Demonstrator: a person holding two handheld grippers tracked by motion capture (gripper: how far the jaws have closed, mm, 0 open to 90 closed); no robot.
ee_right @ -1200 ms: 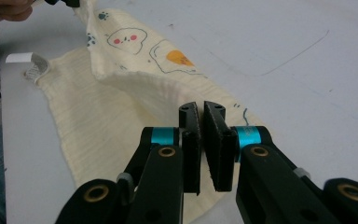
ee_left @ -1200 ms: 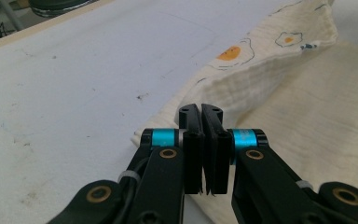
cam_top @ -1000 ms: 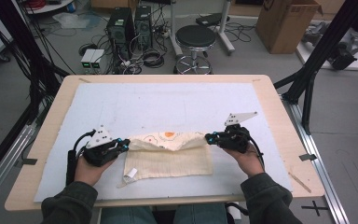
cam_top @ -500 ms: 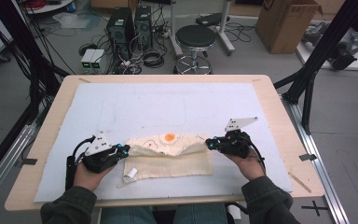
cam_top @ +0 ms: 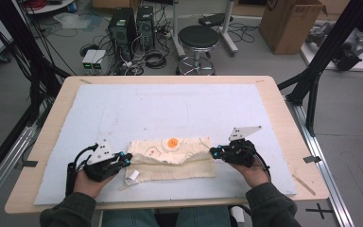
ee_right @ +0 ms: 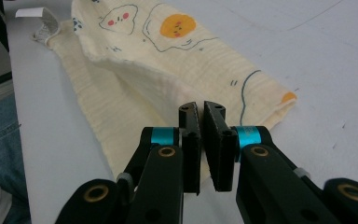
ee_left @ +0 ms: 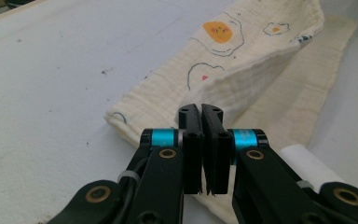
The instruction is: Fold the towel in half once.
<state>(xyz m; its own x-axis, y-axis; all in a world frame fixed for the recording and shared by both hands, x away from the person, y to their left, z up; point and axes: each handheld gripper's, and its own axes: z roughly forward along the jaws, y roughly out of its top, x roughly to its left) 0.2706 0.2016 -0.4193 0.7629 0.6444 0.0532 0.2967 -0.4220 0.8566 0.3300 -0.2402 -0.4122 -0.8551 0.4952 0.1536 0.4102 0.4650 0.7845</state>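
Both grippers — left gripper, right gripper — pinch the folded cloth's upper-layer ends.

Cloth on table, between claws

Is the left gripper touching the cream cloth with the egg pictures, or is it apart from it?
Touching. In the left gripper view, the left gripper has its jaws closed on a raised fold of the cloth, which lifts up straight from the jaw tips.

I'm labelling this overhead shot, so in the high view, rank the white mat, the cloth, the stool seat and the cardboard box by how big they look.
1. White mat, largest by far.
2. Cloth.
3. Cardboard box, partly cut off by the frame, and farther away, so its place after the cloth is unsure.
4. Stool seat, smallest.
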